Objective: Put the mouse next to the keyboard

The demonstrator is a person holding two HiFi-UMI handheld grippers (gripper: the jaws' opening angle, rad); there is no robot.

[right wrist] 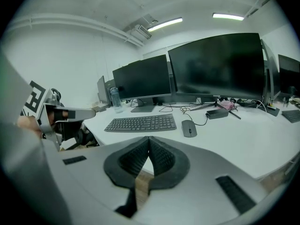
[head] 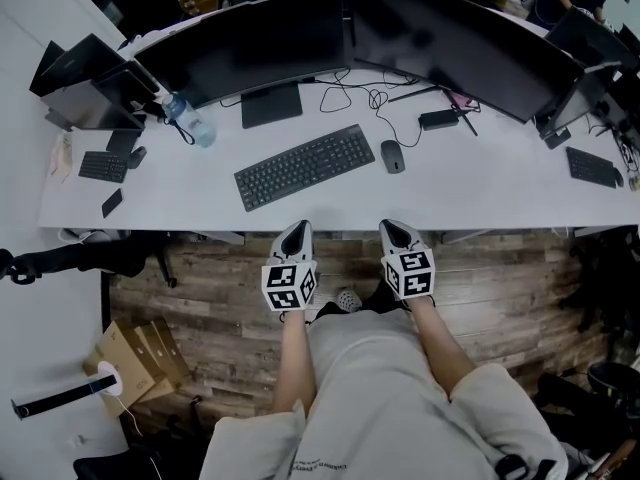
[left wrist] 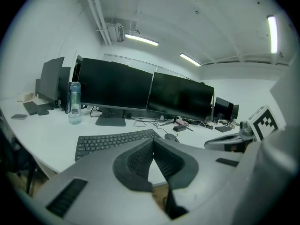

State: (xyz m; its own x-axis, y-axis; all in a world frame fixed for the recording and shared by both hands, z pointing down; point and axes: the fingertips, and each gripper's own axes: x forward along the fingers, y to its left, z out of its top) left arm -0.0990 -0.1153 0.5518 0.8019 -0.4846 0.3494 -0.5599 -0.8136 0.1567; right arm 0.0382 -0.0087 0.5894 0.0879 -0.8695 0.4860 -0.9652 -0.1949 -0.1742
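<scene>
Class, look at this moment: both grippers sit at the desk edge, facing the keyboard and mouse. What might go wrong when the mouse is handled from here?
1. The left gripper and right gripper are both shut and empty. Reaching in without opening would likely shove the mouse rather than grasp it.
2. The mouse lies close to the keyboard's right end, so a jaw may bump the keyboard.
3. Loose cables lie just behind the mouse and could snag.

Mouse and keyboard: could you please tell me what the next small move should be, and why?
Probably just draw both grippers back and rest. The mouse already lies beside the right end of the keyboard, and the left gripper and right gripper are shut and empty at the edge of the desk.
</scene>
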